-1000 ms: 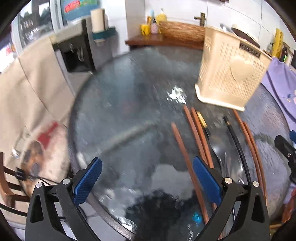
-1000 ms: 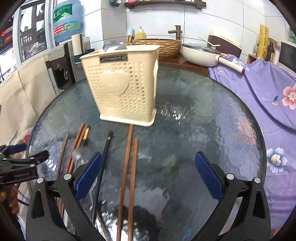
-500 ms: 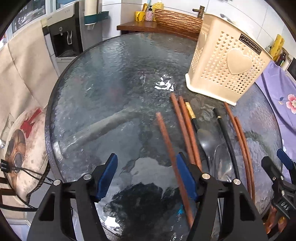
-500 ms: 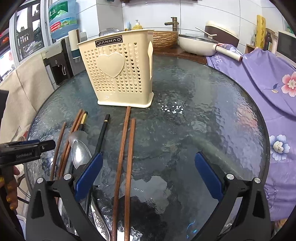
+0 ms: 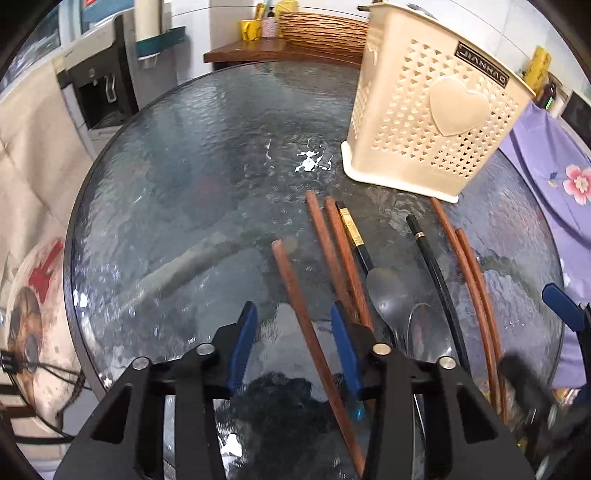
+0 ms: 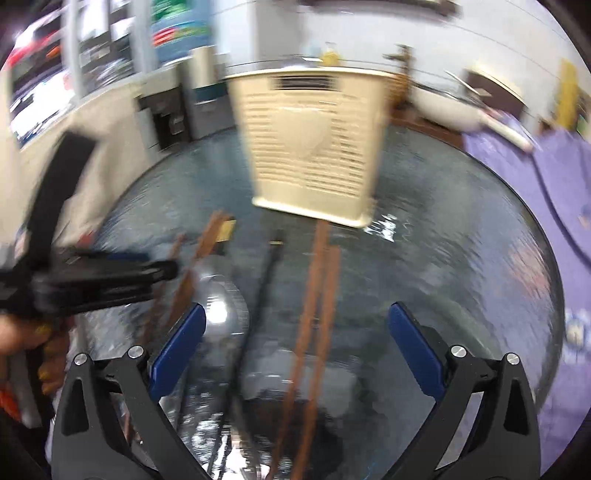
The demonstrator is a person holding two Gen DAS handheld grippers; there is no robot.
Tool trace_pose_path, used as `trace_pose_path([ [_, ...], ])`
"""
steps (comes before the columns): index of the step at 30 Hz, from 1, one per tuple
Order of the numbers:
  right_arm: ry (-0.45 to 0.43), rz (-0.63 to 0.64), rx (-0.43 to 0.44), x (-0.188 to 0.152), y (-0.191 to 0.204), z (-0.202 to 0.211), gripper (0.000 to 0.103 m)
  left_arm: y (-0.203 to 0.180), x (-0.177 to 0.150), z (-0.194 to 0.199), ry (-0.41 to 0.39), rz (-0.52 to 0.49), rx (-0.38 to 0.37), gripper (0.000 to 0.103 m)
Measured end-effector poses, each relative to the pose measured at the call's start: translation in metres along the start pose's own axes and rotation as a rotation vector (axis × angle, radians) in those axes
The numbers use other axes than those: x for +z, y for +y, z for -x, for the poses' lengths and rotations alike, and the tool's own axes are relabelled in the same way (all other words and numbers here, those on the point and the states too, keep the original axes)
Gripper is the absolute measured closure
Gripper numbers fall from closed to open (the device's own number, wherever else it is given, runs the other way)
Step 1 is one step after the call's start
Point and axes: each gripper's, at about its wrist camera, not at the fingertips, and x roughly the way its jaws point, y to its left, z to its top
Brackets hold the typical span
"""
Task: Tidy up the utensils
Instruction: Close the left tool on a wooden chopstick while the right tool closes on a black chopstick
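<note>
A cream perforated utensil basket (image 5: pixel 424 122) stands upright at the far right of the round glass table (image 5: pixel 192 177). Several brown and black chopsticks and two metal spoons (image 5: pixel 391 299) lie in front of it. My left gripper (image 5: pixel 293 343) is half closed, its pads either side of a single brown chopstick (image 5: pixel 295 291) without touching it. My right gripper (image 6: pixel 293 347) is open over two brown chopsticks (image 6: pixel 317 288); that view is blurred. The basket (image 6: pixel 314 147) stands beyond them.
A water dispenser (image 5: pixel 103 81) and a wooden counter with a wicker basket (image 5: pixel 317 29) stand behind the table. A purple flowered cloth (image 5: pixel 554 162) lies at the right. My left gripper also shows in the right wrist view (image 6: pixel 92 277).
My left gripper's jaws have narrowed from wide open and moved right to straddle the single brown chopstick. My right gripper is moving fast, staying open.
</note>
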Motion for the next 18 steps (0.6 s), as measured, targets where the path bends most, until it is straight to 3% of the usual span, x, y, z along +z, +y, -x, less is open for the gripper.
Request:
trace_pose_path([
  [5,0.047,0.243,0.089,0.002,0.034,-0.012,0.033,0.008,0.007,-0.004,0.000,-0.005,-0.007,0.088],
  [8,0.079,0.299,0.108,0.003,0.039,-0.021,0.039,0.016,0.010,-0.005,0.002,0.012,-0.042,0.091],
  [12,0.130,0.166,0.041,0.009,0.017,-0.036,0.042,0.014,0.011,-0.006,-0.005,0.003,-0.040,0.091],
  [15,0.156,0.039,0.057,0.019,0.000,-0.044,0.056,0.008,0.007,-0.006,-0.003,-0.008,-0.060,0.091],
  [18,0.149,-0.016,0.065,0.029,-0.004,-0.046,0.064,0.007,0.005,-0.005,-0.006,-0.002,-0.066,0.091],
])
